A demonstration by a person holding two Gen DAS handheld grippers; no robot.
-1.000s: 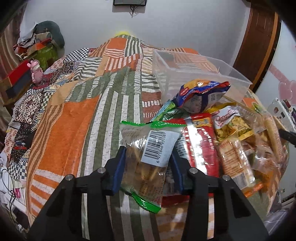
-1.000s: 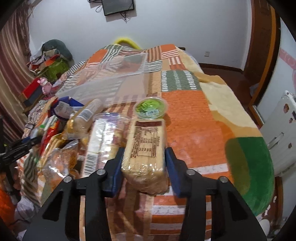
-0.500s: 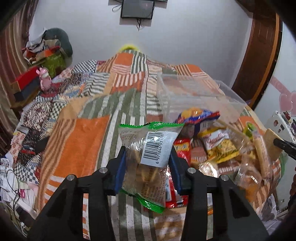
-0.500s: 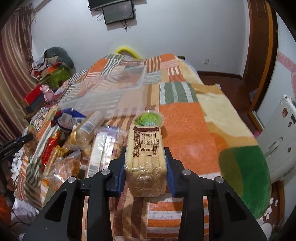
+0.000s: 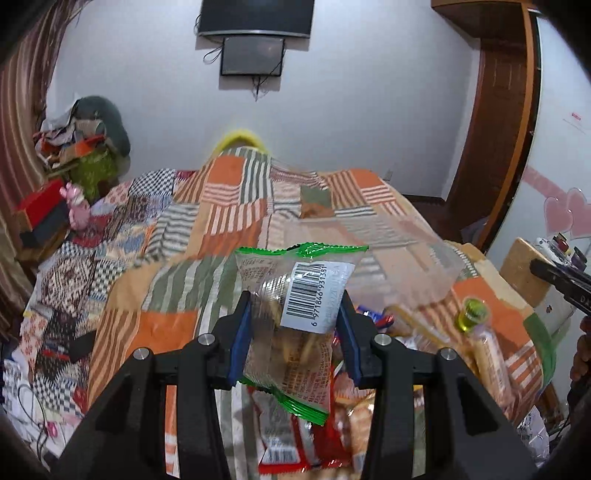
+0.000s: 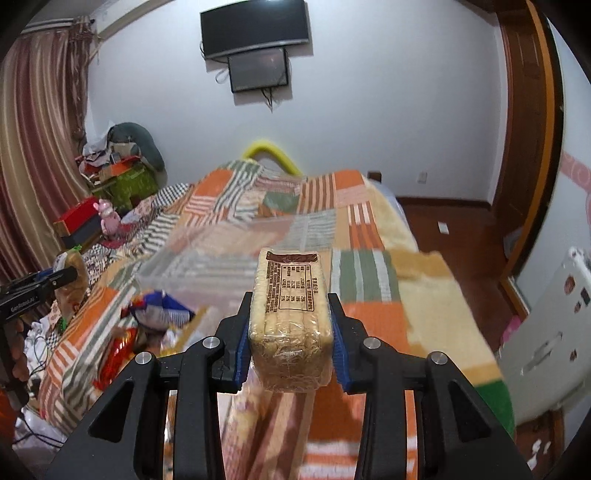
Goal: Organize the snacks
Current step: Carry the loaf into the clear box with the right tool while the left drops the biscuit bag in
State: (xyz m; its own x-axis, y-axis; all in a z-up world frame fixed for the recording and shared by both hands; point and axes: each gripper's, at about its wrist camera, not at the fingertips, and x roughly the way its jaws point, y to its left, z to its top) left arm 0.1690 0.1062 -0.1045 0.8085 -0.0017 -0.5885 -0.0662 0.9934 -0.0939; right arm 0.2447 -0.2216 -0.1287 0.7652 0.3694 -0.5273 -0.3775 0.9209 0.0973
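1. The left gripper [image 5: 295,328] was clamped on a clear green-edged snack bag with a white barcode label [image 5: 291,325], holding it up above the patchwork orange-and-green striped bedspread [image 5: 147,295].
2. Below that bag, a heap of red and clear snack packets [image 5: 314,435] lay on the bed, with a small green-lidded jelly cup [image 5: 472,314] to the right of it.
3. The right gripper [image 6: 290,332] squeezed a pale rectangular biscuit pack in clear wrap with a brown printed label [image 6: 290,314], lifted clear of the bedspread.
4. A clear plastic storage bin [image 6: 221,269] sat blurred on the bed beyond the pack, near the middle.
5. A blue-and-white crisp bag [image 6: 162,312] lay just left of it.
6. A black wall-mounted screen [image 6: 255,26] hung on the far white wall.
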